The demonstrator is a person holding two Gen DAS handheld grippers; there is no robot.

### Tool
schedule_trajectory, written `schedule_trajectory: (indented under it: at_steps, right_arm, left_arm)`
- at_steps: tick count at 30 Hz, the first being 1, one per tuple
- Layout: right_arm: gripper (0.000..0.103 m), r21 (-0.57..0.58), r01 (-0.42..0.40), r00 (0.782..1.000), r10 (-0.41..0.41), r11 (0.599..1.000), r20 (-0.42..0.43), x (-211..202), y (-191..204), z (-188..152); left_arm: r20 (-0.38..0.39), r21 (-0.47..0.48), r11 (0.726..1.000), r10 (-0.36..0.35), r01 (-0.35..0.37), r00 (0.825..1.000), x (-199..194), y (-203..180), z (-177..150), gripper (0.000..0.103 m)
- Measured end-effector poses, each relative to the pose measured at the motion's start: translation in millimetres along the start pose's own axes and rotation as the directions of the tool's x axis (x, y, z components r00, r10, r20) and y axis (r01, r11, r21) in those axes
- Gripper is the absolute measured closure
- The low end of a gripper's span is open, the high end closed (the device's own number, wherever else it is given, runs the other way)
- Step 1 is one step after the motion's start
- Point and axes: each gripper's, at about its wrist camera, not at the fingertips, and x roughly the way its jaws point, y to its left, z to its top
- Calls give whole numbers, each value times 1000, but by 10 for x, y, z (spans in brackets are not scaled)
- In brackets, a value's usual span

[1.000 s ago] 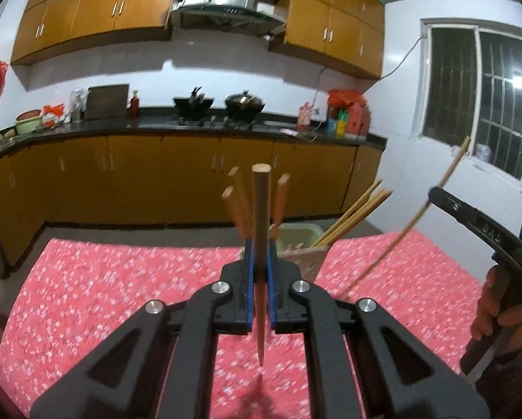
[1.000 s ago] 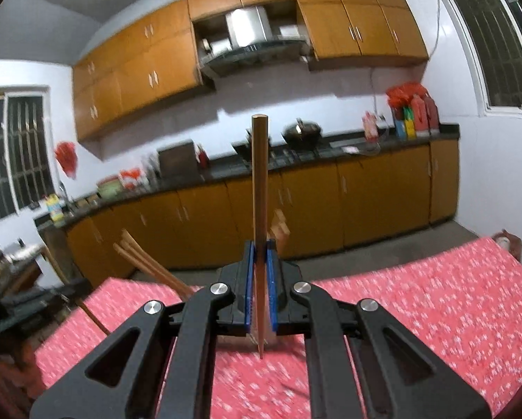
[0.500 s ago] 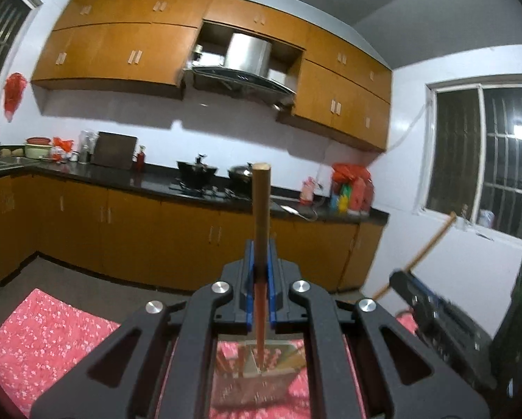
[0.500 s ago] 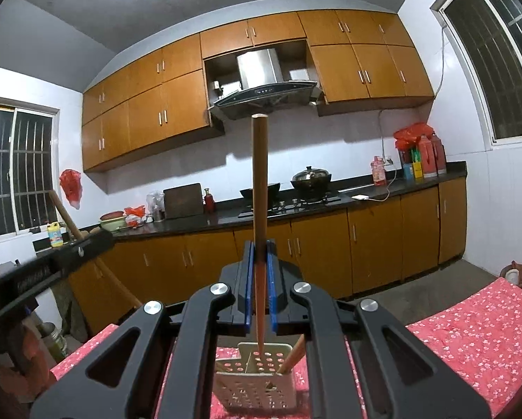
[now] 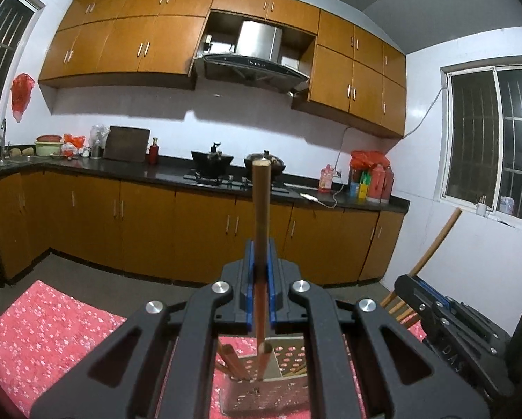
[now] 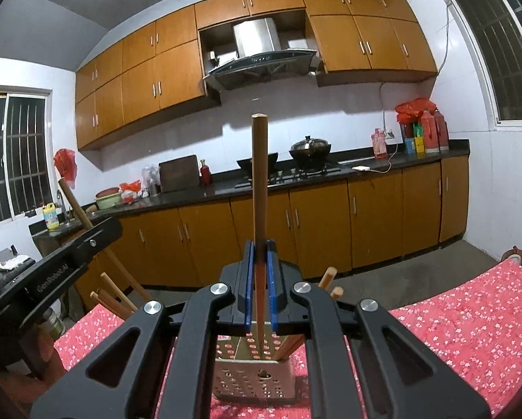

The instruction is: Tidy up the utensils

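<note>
Both fisheye views show a kitchen lit by cool indoor light from above, fairly dim, with dark vignetted corners. The white wall (image 5: 128, 111) behind each hand-held gripper (image 5: 259, 300) is brightest, crossed by soft shadows under the cabinets (image 6: 149, 80). Windows (image 5: 498, 136) are dark, one bearing a small glare spot. Straight lines bow strongly toward the edges. The near gripper frame looks slightly soft; the background is sharp.

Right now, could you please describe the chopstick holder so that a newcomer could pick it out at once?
Look at the red floral tablecloth in front of the kitchen cabinets. The holder stands on it, just beyond the right hand-held gripper. It is the only perforated metal box there, with wooden chopsticks leaning out.
</note>
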Motion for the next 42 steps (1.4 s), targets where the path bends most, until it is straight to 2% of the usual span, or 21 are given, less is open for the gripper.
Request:
schedule_trajectory:
  at_steps: [3, 5, 6, 7, 8, 12, 14, 18, 23, 25, 26, 30, 34, 37, 42]
  right_arm:
    - [95, 3, -17, 999, 17, 1000, -27, 6, 9, -25]
    - [93, 5, -23, 999, 23, 1000, -34, -12, 15, -18]
    - [87, 8, -23, 999, 23, 1000, -33, -27, 14, -14]
    - [77, 12, -22, 999, 22, 1000, -29, -50, 9, -5]
    - [73, 15, -22, 1000, 22, 1000, -19, -89, 4, 9]
    - [71, 11, -20, 1000, 20, 1000, 11, -252, -17, 74]
    - [66, 15, -14, 1000, 14, 1000, 24, -336, -41, 96]
    - [50, 26, 14, 999, -15, 1000, 40, -508, -100, 93]
    - [26, 16, 62, 998, -62, 998, 21, -692, -137, -79]
    - [13, 5, 86, 996, -86, 996, 11, -755, -129, -177]
    - [11, 0, 94, 996, -94, 996, 5, -775, -118, -215]
    - [2, -45, 137, 990, -138, 990, -18, -882, -47, -381]
    - [2, -103, 180, 982, -185, 978, -43, -962, 38, -526]
    - [2, -128, 198, 976, -207, 972, -61, -1049, 73, -664]
    - [2, -144, 181, 978, -193, 973, -75, -1227, 132, -906]
  left_arm:
    - [-17, -15, 1000, -12, 12, 1000, 12, 45, -45, 94]
    - [-20, -29, 999, -24, 24, 1000, -14, 71, -35, 83]
    - [-19, -34, 999, -25, 24, 1000, -29, 90, -32, 80]
    - [-14, -42, 999, -27, 27, 1000, -65, 109, -18, 78]
    - [-10, -47, 998, -31, 30, 999, -105, 130, -3, 77]
    - [5, -70, 997, -30, 30, 1000, -300, 241, 49, 67]
    - [9, -83, 996, -27, 27, 1000, -394, 294, 63, 61]
    - [16, -86, 996, 5, -3, 1000, -636, 443, 48, 46]
    - [5, -59, 996, 67, -67, 998, -932, 604, -136, 16]
    - [-6, -26, 995, 101, -101, 995, -1030, 623, -258, 11]
    - [-12, -12, 994, 113, -113, 994, -1073, 627, -315, 8]
    - [-34, 59, 984, 168, -166, 985, -1248, 599, -599, 4]
    - [-63, 108, 975, 202, -195, 977, -1403, 608, -858, 4]
    - [-86, 108, 975, 204, -195, 975, -1500, 600, -1004, 4]
    - [-121, 89, 979, 195, -185, 973, -1652, 654, -1204, 4]
